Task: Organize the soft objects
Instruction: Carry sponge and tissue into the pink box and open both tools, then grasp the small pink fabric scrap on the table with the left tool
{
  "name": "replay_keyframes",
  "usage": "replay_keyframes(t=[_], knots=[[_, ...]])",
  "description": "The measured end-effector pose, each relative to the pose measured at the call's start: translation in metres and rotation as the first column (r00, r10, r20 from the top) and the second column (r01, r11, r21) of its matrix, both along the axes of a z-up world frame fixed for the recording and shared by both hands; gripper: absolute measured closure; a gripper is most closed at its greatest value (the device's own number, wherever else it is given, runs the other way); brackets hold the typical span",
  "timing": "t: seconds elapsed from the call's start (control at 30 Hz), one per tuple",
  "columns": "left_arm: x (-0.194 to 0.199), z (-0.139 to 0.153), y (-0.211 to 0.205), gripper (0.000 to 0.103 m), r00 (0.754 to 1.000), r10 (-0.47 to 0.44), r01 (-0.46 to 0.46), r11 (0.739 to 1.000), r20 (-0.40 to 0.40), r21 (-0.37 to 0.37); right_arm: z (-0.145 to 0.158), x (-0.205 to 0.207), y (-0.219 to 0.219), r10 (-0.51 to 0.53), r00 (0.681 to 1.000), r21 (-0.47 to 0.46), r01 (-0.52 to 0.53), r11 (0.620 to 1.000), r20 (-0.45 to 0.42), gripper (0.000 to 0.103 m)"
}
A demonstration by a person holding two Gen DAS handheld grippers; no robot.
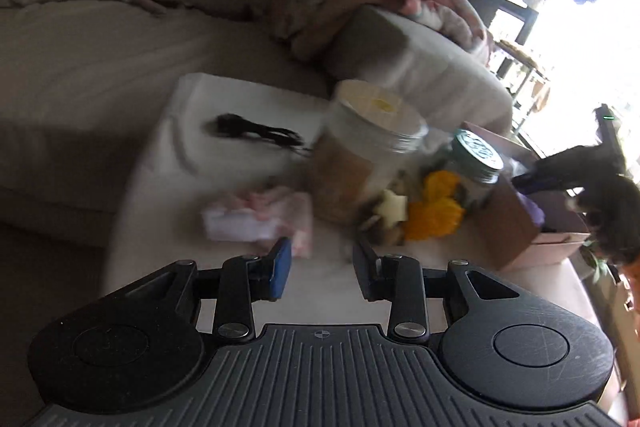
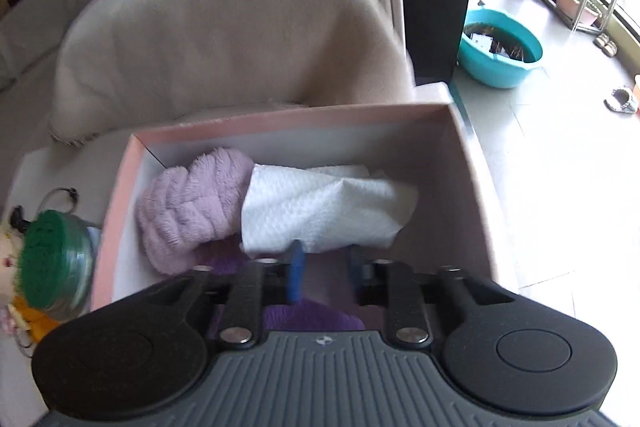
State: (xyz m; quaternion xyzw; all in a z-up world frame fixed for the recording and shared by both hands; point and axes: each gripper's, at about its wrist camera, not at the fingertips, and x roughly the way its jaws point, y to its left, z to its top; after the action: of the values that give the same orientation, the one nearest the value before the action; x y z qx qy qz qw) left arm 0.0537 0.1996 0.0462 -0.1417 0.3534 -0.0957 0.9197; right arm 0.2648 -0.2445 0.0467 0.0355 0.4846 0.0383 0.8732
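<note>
In the left wrist view, a pink cloth (image 1: 260,219) is seen lying on the white table (image 1: 168,187) at centre left, just beyond the left gripper (image 1: 322,259), whose fingers are spread and empty. In the right wrist view, a lilac towel (image 2: 188,211) and a white paper towel (image 2: 320,211) are seen inside the pink box (image 2: 472,187) at mid-frame. The right gripper (image 2: 324,267) is held spread over them, gripping nothing.

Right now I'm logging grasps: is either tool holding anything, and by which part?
Nothing is held. The left tool is open above the table; the right tool is open over the pink box.
</note>
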Motion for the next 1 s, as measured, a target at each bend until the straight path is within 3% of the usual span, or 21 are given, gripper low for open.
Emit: replay_keyframes(t=[0.1, 0.27, 0.37, 0.53, 0.77, 0.83, 0.93, 1.0], knots=[[0.004, 0.004, 0.006, 0.066, 1.0, -0.016, 0.015, 0.999, 0.027, 0.035, 0.034, -0.031, -0.006, 0.001, 0.994, -0.007, -0.001, 1.0, 0.113, 0.036], [0.008, 0.01, 0.006, 0.066, 0.997, -0.05, 0.045, 0.996, 0.063, 0.077, 0.081, -0.08, -0.003, 0.035, 0.962, -0.001, -0.036, 0.999, 0.272, 0.021], [0.017, 0.009, 0.009, 0.066, 0.998, -0.044, 0.04, 0.997, 0.052, 0.072, 0.091, -0.097, 0.014, 0.078, 0.947, -0.004, -0.081, 0.997, 0.312, 0.02], [0.04, 0.007, 0.01, 0.066, 0.997, -0.071, 0.07, 0.991, 0.008, 0.117, 0.088, -0.118, 0.061, 0.247, 0.919, -0.012, -0.256, 0.967, 0.306, 0.02], [0.076, -0.018, 0.014, 0.065, 0.988, -0.094, 0.101, 0.994, -0.12, 0.047, 0.072, -0.143, 0.117, 0.41, 0.865, -0.042, -0.417, 0.908, 0.289, 0.02], [0.075, -0.022, 0.004, 0.061, 0.983, -0.133, 0.143, 0.987, -0.128, 0.076, 0.074, -0.151, 0.125, 0.44, 0.85, -0.049, -0.446, 0.894, 0.291, 0.02], [0.065, -0.023, -0.015, 0.059, 0.978, -0.182, 0.2, 0.958, -0.105, 0.205, 0.085, -0.152, 0.13, 0.455, 0.833, -0.052, -0.464, 0.884, 0.315, 0.02], [0.061, -0.024, -0.02, 0.059, 0.976, -0.193, 0.212, 0.945, -0.097, 0.248, 0.095, -0.152, 0.138, 0.468, 0.819, -0.062, -0.476, 0.877, 0.333, 0.02]])
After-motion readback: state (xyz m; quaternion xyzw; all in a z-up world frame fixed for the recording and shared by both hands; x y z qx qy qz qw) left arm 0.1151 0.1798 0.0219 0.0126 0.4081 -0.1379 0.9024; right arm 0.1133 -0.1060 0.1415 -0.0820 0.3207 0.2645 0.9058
